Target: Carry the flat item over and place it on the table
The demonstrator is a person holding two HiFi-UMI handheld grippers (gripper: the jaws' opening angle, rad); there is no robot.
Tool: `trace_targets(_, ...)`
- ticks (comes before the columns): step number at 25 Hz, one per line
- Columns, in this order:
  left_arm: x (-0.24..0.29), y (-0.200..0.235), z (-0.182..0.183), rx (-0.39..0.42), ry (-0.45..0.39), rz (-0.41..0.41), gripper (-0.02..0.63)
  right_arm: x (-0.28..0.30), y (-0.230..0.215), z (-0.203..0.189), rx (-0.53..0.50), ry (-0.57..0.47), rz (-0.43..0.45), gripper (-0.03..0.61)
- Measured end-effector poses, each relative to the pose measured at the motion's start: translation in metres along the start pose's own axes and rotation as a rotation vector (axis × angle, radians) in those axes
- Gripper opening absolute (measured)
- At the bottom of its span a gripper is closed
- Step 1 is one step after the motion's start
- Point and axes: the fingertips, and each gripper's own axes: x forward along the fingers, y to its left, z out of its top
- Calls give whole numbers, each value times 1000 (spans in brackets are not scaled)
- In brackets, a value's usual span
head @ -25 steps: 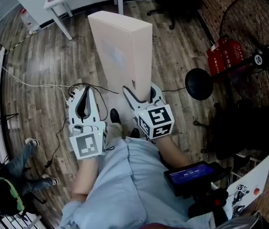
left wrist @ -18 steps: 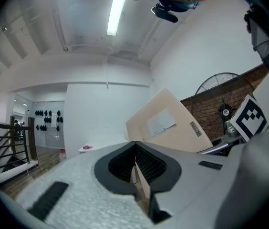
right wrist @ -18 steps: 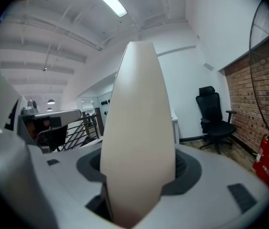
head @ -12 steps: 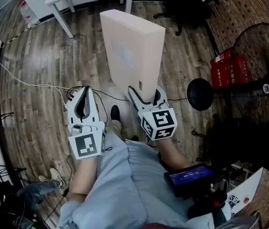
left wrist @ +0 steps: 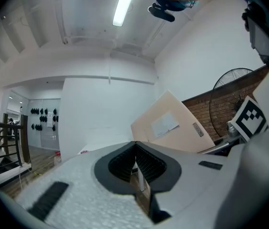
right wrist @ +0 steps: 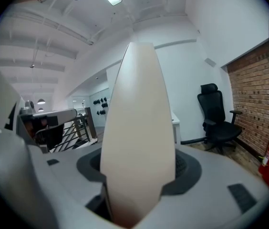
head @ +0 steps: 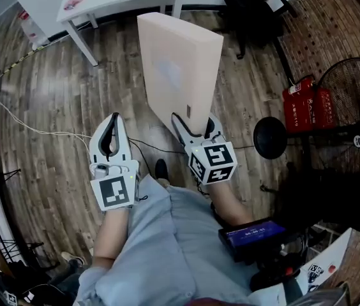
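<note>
Both gripper views alone show lights (left wrist: 124, 6) above box (left wrist: 172, 128).

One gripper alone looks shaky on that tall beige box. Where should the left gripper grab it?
Probably its thin near edge, beside the right gripper, coming from the person's side. The beige box stands upright; only its thickness fits between jaws. The left gripper is shut, so open it first.

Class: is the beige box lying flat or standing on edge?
On edge: the box rises from the right tongs clamping its bottom.
</note>
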Motion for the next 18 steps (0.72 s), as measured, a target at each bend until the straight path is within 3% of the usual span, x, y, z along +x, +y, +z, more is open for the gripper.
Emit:
trace_targets(5, 29, 28, 8, 39, -23, 5, 9, 32, -1, 26, -6, -40, -20, 275)
trace_targets(8, 41, 35, 7, 23, -23, -9, 9, 42, -2, 34, -6, -49, -31, 275)
trace_targets(18, 74, 37, -8, 18, -5, -24, 9, 67, -20, 36, -3, -23, -48, 276)
